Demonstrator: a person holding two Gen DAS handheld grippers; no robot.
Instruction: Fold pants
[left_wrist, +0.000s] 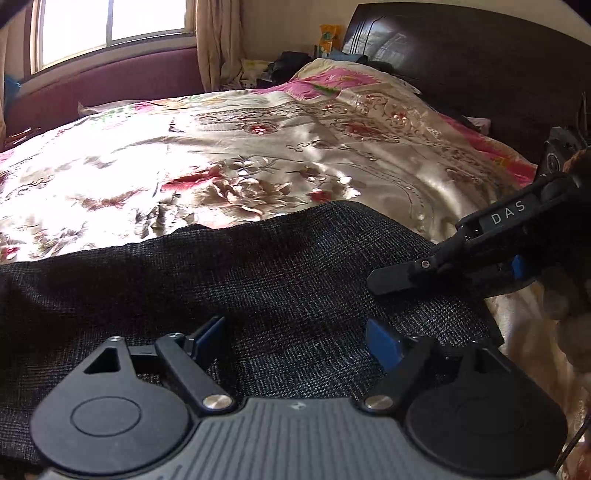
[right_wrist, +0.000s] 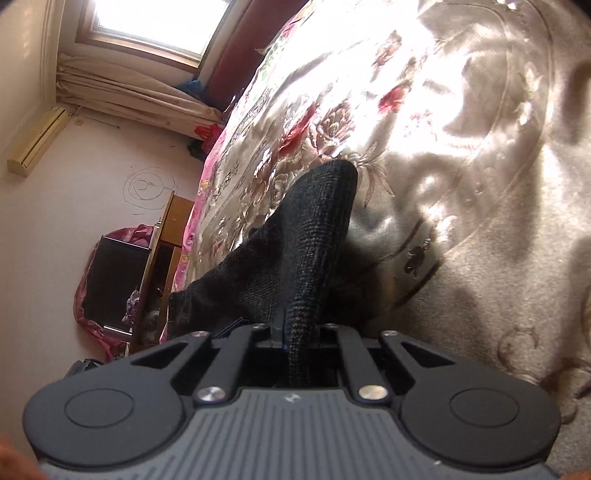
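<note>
Dark grey checked pants (left_wrist: 229, 280) lie across the near part of a bed with a shiny floral cover (left_wrist: 258, 155). My left gripper (left_wrist: 295, 343) is open, its blue-padded fingers (left_wrist: 382, 343) spread just above the pants. My right gripper (left_wrist: 391, 278) comes in from the right and pinches the pants' right edge. In the right wrist view the right gripper (right_wrist: 291, 336) is shut on a fold of the pants (right_wrist: 306, 236), which stretch away over the cover (right_wrist: 461, 147).
A dark wooden headboard (left_wrist: 461, 70) stands at the back right, with pillows and clutter (left_wrist: 291, 66) beside it. A window (left_wrist: 110, 26) and a maroon padded ledge are at the back left. A wooden cabinet (right_wrist: 162, 258) stands beside the bed.
</note>
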